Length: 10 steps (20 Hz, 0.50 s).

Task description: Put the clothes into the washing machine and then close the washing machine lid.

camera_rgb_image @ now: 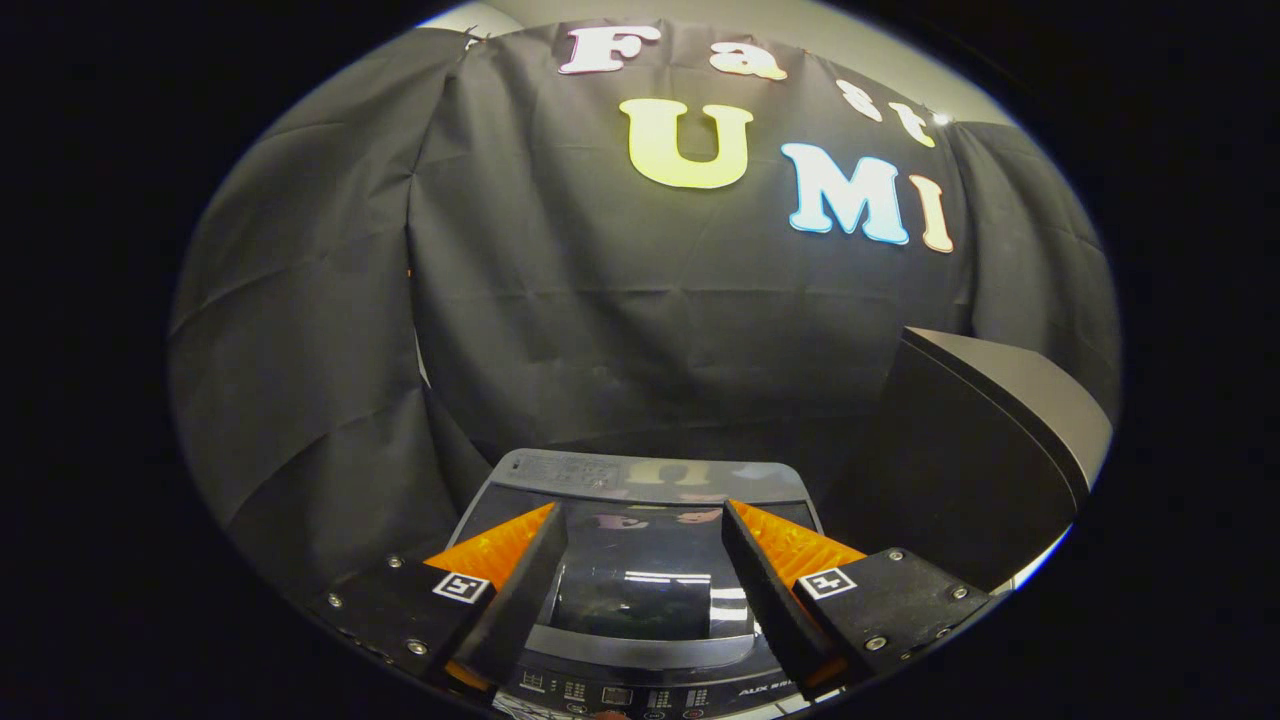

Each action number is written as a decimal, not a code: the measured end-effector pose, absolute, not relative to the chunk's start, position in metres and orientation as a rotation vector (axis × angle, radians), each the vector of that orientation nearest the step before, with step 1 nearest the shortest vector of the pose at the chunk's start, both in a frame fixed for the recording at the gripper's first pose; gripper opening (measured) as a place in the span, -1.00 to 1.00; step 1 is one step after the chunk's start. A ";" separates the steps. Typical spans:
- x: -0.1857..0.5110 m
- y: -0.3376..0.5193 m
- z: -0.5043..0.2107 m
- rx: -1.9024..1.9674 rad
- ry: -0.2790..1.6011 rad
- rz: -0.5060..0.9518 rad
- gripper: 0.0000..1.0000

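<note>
Black cloth wall behind washing machine (640, 560); glass lid (640, 540) down. Gripper (640, 520) above lid, fingers spread apart, empty.

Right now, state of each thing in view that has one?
Tool: open, fingers apart, nothing between them, held above the washing machine.
Washing machine lid: closed, flat, glossy, reflecting light.
Washing machine: upright, control panel at the near edge; cannot tell if it is powered.
Dark box beside the machine: upright; cannot tell what it is.
</note>
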<state>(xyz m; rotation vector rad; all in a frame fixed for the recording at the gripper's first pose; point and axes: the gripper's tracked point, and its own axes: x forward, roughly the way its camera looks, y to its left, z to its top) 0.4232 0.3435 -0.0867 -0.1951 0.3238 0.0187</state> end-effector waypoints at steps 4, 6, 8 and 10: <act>0.420 0.343 -0.076 -0.169 0.308 0.031 0.94; 0.416 0.344 -0.062 -0.144 0.278 0.039 0.93; 0.408 0.344 -0.051 -0.138 0.247 0.054 0.94; 0.392 0.336 -0.039 -0.147 0.216 0.071 0.93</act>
